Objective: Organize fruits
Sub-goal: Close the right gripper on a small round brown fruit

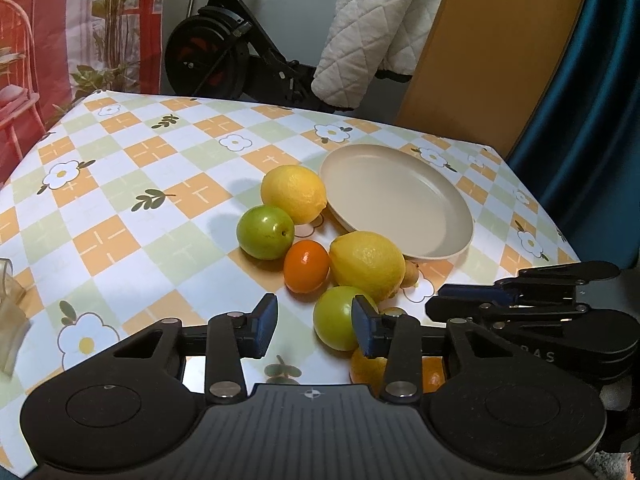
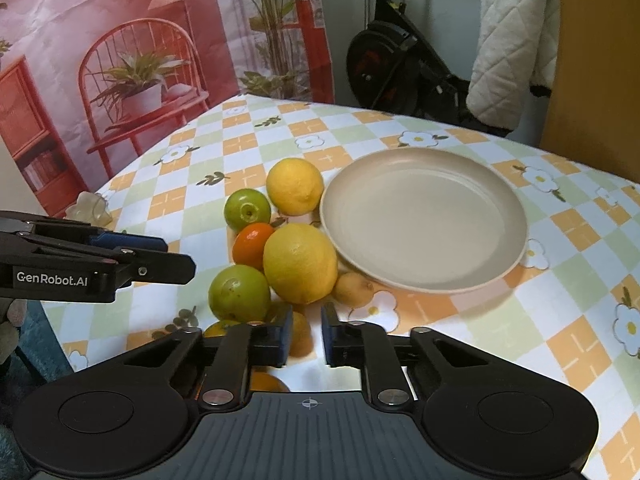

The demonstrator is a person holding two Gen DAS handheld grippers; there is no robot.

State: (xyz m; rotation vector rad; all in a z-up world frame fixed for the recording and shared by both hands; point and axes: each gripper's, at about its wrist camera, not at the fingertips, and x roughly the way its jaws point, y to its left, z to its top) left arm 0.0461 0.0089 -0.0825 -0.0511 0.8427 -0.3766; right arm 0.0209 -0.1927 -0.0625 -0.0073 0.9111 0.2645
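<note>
A cluster of fruit lies on the checked tablecloth beside an empty beige plate [image 1: 396,204] [image 2: 424,216]. It holds two lemons [image 1: 366,264] [image 2: 300,262], two green fruits [image 1: 266,232] [image 2: 239,294], a small orange fruit [image 1: 306,266] [image 2: 252,244], a small yellowish fruit [image 2: 352,288] and oranges partly hidden under the fingers. My left gripper [image 1: 314,326] is open, its right finger against the near green fruit [image 1: 334,324]. My right gripper [image 2: 306,334] is open by a narrow gap and empty, just short of the near lemon.
An exercise bike [image 1: 224,48] and a quilted white cover [image 1: 372,36] stand behind the table. A clear crumpled object [image 2: 90,206] lies at the left table edge. The table edge falls off at the right [image 1: 560,232].
</note>
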